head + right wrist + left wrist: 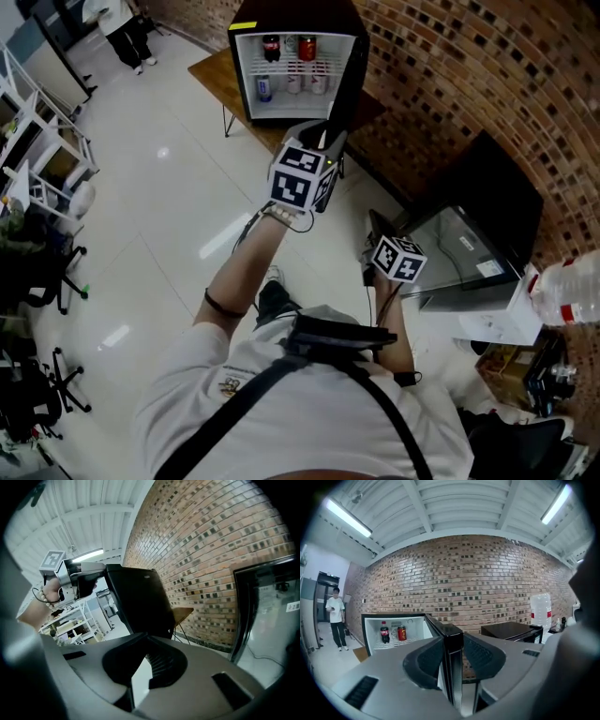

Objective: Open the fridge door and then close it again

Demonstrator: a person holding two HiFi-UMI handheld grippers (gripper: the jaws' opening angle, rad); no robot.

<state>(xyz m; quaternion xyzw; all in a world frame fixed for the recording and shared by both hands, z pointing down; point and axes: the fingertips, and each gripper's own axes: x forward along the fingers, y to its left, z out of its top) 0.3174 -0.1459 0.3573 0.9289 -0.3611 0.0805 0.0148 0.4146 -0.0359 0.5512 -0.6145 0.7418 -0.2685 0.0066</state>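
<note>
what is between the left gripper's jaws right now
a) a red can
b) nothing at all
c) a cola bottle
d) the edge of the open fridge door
d: in the left gripper view the black edge of the open fridge door runs up between the two pads, while the bottle and can sit far back on the fridge shelf.

No text is legible in any view.

- Dark bottle (384, 633) and red can (401, 633) in the fridge (291, 13): labels too small to read.
- Water jug (540, 611), red band: unreadable.
- White stickers (488, 270) on the glass-door cabinet (450, 244): unreadable.
- Left marker cube (302, 176) and right marker cube (398, 258): square patterns only, no characters.
</note>
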